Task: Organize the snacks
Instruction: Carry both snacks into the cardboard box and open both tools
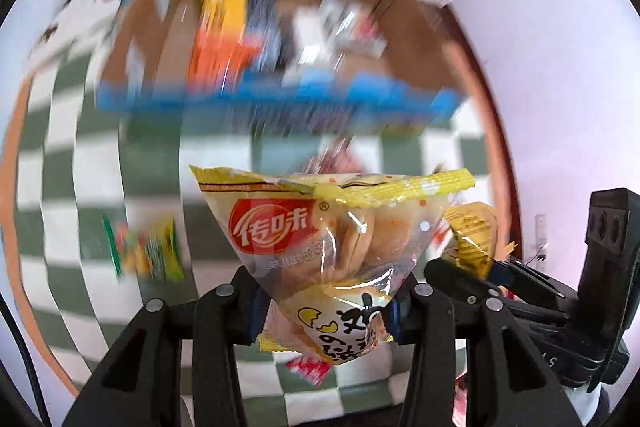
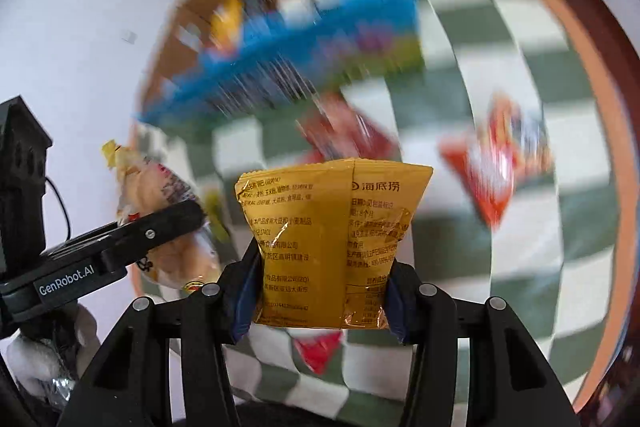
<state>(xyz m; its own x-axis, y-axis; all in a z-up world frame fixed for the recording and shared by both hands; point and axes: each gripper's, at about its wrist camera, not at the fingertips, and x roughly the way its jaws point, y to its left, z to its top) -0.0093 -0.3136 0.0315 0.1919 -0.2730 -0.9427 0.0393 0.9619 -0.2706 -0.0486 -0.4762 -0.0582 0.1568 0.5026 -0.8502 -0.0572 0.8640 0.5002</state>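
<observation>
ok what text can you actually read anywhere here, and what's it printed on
"传味" in white on the red oval logo of the clear bun packet between the left gripper fingers.
"海底捞" on the back of the orange sachet in the right gripper.
"GenRobot.AI" on the side of the left gripper, seen from the right wrist view.
Sachet fine print: too small to read.
Cardboard box snacks: too blurred to read.

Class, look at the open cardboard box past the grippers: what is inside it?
The cardboard box holds several packets: one yellow-orange packet, others blue and white. Blur hides their labels, and the box's blue front wall covers whatever lies lower.
</observation>
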